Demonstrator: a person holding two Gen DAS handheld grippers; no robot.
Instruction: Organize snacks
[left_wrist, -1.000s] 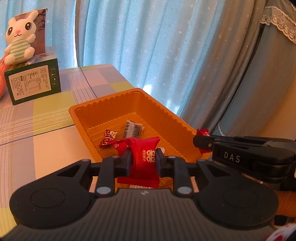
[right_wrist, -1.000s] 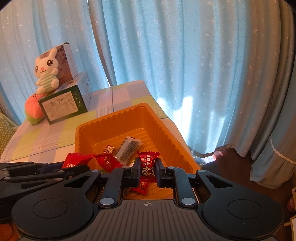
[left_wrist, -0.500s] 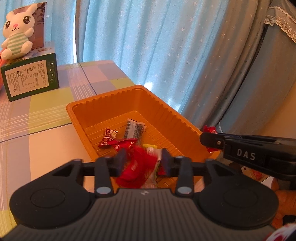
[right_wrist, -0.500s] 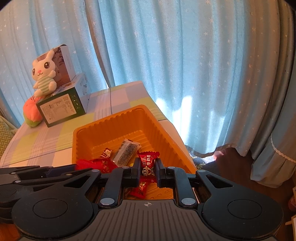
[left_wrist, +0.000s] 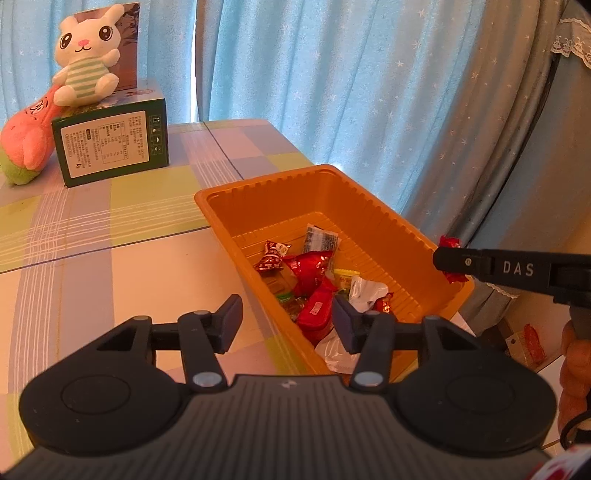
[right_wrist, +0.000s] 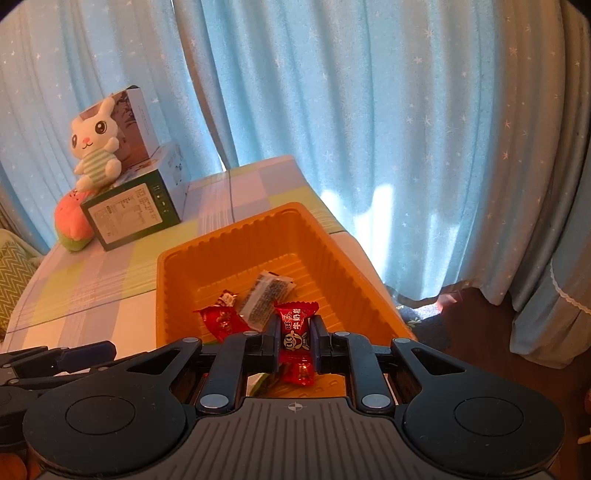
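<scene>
1. We see our left tongs (left_wrist: 286, 323) apart, having just been opening, gripping nothing.
2. Our right tongs (right_wrist: 294, 341) clamp a red candy (right_wrist: 295, 332) over the orange tray (right_wrist: 207, 266) on the worktop (left_wrist: 92, 258).

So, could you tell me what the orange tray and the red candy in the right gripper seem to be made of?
Orange tray: probably thin moulded plastic, semi-glossy, judging by its ribbed walls and rolled rim. Red candy in the right gripper: a shiny printed film wrapper, likely plastic or foil, with crimped ends.
</scene>
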